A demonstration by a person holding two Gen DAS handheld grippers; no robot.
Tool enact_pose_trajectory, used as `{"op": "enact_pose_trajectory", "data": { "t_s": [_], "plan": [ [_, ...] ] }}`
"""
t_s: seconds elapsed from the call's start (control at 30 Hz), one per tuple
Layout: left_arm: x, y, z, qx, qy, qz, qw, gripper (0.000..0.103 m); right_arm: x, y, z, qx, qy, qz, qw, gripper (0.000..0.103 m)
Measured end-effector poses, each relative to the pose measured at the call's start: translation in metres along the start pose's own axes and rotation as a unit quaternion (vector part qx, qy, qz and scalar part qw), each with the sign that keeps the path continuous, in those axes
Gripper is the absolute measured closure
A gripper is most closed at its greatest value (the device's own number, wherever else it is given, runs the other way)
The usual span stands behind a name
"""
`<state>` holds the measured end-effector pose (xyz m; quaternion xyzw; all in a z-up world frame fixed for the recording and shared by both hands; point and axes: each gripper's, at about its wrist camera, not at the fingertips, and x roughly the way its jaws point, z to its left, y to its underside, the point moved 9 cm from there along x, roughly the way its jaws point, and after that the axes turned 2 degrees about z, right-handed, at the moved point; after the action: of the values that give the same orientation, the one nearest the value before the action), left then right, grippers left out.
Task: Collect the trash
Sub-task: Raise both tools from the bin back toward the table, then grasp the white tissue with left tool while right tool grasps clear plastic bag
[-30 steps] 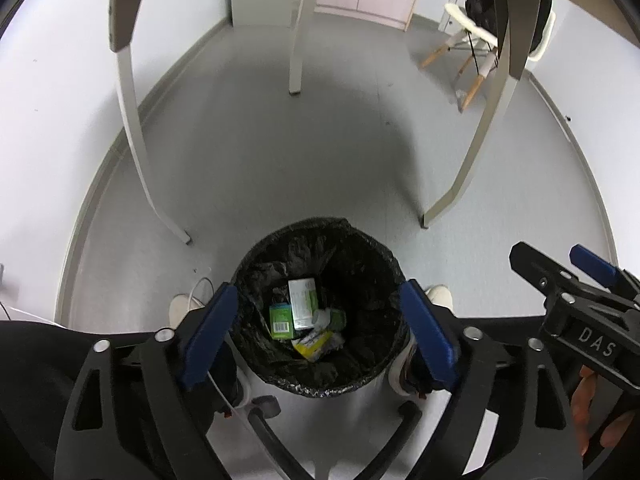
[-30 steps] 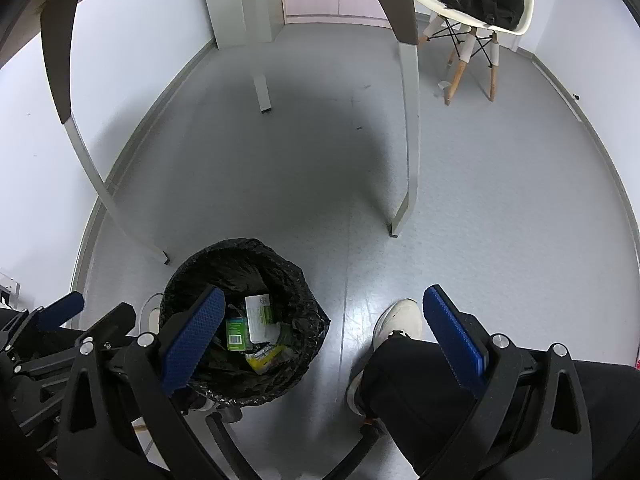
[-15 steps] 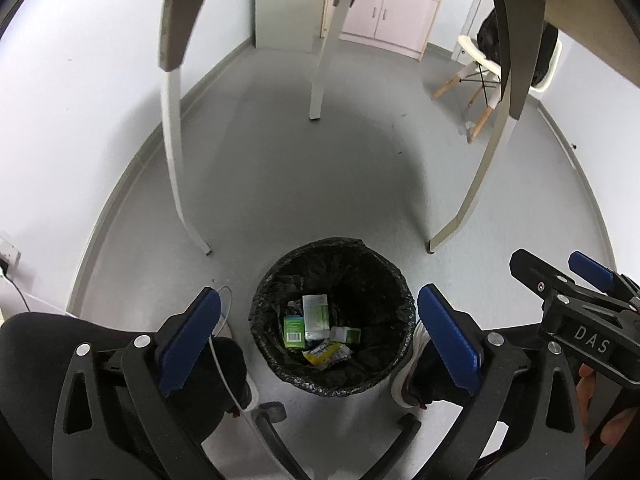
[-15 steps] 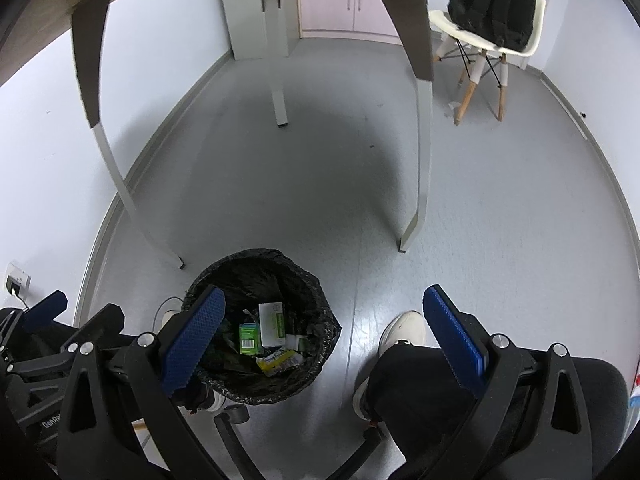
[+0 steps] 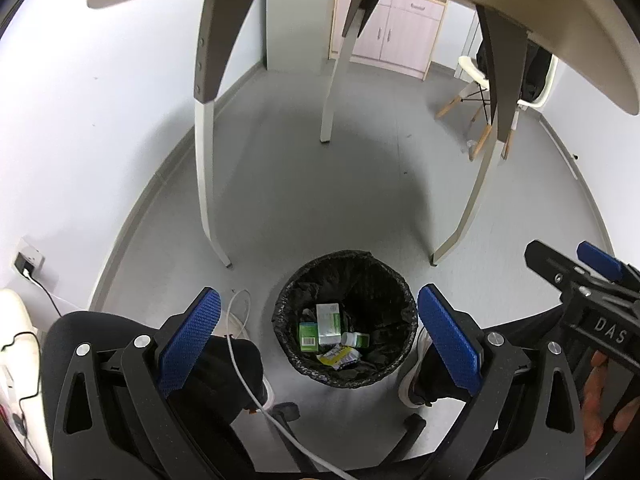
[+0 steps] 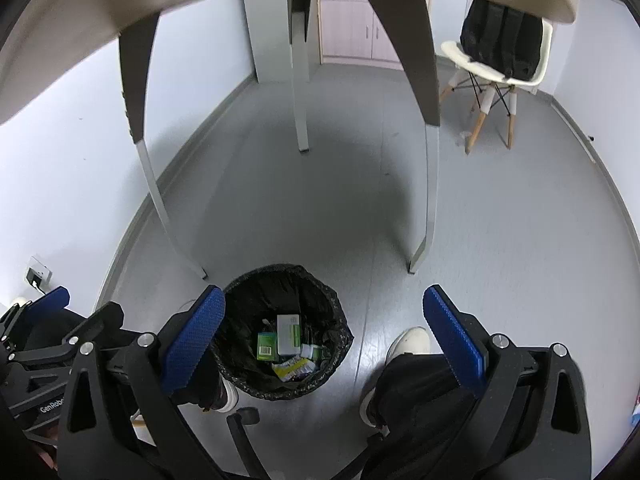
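Observation:
A black-lined trash bin (image 5: 400,292) (image 6: 244,292) stands on the grey floor between a seated person's feet. Inside lie green-and-white boxes (image 5: 328,318) (image 6: 289,334), a small white bottle (image 5: 354,338) and a yellow wrapper (image 5: 338,357). My left gripper (image 5: 319,338) hangs well above the bin, open, with nothing between its blue pads. My right gripper (image 6: 325,338) is also open and empty, above the bin's right side and the person's right shoe. Each gripper shows at the edge of the other's view.
A table's underside and its legs (image 5: 204,184) (image 6: 428,184) stand just beyond the bin. A white chair with a black backpack (image 6: 500,46) is at the back right, pink cabinets (image 5: 396,36) behind. A wall socket with a cable (image 5: 26,262) is low left. Office-chair base legs (image 6: 240,436) lie below.
Both grippers have risen and drawn back from the bin, which now looks smaller; the table's underside has come into view. The left jaws widened a little early on. The bin's contents are unchanged.

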<state>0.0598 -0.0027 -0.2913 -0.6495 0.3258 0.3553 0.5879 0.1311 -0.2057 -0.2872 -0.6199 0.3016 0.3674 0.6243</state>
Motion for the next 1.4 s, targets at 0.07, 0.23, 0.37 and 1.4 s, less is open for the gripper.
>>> {"op": "enact_pose_trajectory", "data": {
  "t_s": [0.07, 0.23, 0.37, 1.4],
  "plan": [
    [-0.008, -0.001, 0.002, -0.001, 0.0, -0.005, 1.0, 0.006, -0.011, -0.003, 0.0, -0.002, 0.001, -0.01, 1.0, 0.008],
    [-0.026, -0.004, 0.001, 0.002, -0.001, -0.012, 0.9999, 0.006, -0.034, -0.007, 0.001, -0.005, 0.003, -0.026, 1.0, 0.008],
    [-0.042, -0.007, -0.001, 0.003, 0.001, -0.021, 0.9998, 0.006, -0.051, -0.009, 0.001, -0.007, 0.003, -0.035, 0.999, 0.008],
    [-0.142, -0.082, -0.007, 0.0, 0.017, -0.092, 0.9956, 0.006, -0.166, -0.081, 0.0, 0.004, 0.008, -0.127, 0.992, 0.008]
  ]
}}
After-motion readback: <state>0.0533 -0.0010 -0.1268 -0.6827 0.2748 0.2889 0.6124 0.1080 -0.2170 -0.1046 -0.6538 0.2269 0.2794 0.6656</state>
